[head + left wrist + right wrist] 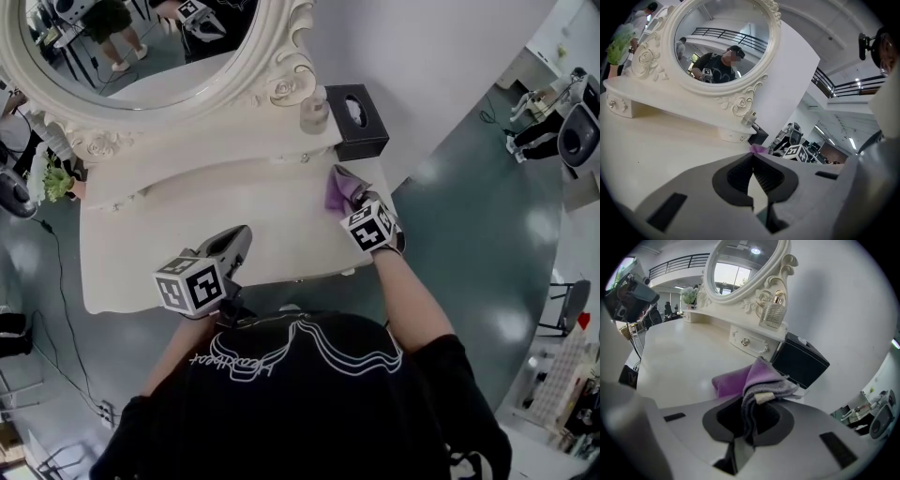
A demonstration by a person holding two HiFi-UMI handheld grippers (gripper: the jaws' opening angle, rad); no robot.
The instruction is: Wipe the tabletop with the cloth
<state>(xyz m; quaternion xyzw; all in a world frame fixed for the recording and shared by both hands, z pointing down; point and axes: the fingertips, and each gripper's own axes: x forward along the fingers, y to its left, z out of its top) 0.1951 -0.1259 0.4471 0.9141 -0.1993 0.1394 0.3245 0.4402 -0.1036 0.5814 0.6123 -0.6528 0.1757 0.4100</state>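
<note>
A purple and grey cloth is pinched in my right gripper, whose jaws are shut on it. In the head view the cloth rests on the cream tabletop at its right end, just ahead of the right gripper. My left gripper hovers over the table's front edge, jaws shut with nothing between them. From the left gripper view the cloth shows as a small purple patch far off.
A black tissue box and a glass perfume bottle stand on the raised shelf right behind the cloth. An oval mirror in an ornate frame fills the back. A small plant sits at the left end.
</note>
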